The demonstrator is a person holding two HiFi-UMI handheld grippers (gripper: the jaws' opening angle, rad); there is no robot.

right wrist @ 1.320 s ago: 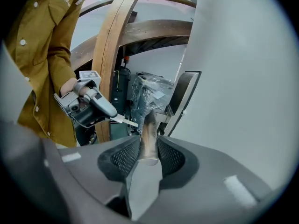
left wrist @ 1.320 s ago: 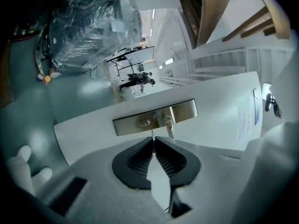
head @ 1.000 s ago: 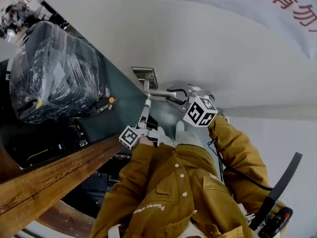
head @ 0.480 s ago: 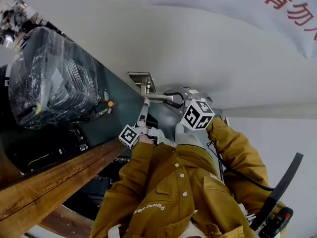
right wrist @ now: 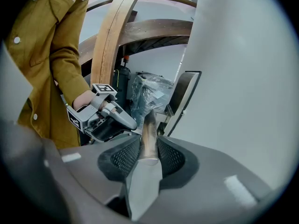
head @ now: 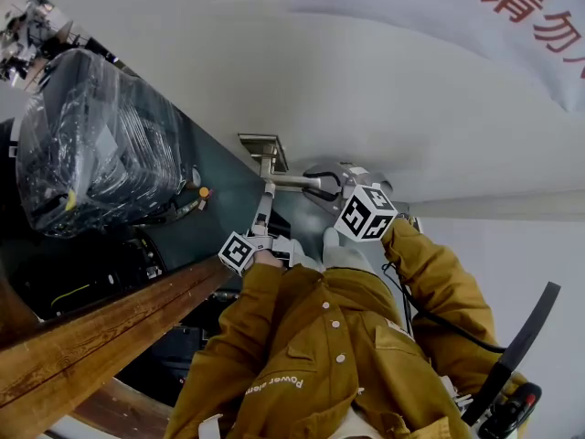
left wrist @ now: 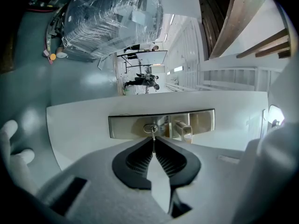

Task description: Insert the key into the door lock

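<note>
1. holding the key (left wrist: 153,135) edge-on, the left gripper (left wrist: 153,142) has its fingers (left wrist: 138,160) pressed together on the thin blade, with only a short length showing beyond the tips.
2. the key's tip meets the keyhole (left wrist: 150,128), which sits toward the left end of the brushed lock plate (left wrist: 126,125) on the white door (left wrist: 79,125), as the left gripper view shows it. how deep the tip has gone in i cannot tell.
3. the relation that matters: the keyhole lies straight ahead of the left fingers. the key's long axis runs along the line the gripper points, roughly square to the plate. judged from that, the coming move is a straight push forward with little sideways correction.
4. the right gripper (right wrist: 148,141) is clamped on the door handle (right wrist: 148,120), its fingers (right wrist: 122,158) closed against both sides of the metal lever. the lever stands out from the plate just right of the keyhole.
5. the left gripper is nearer the keyhole and is the only one carrying the key. the right one looks to be steadying the door by its handle.
6. risk, as i judge it: any tilt of the blade against the slot could make it bind or twist in the grip.
</note>
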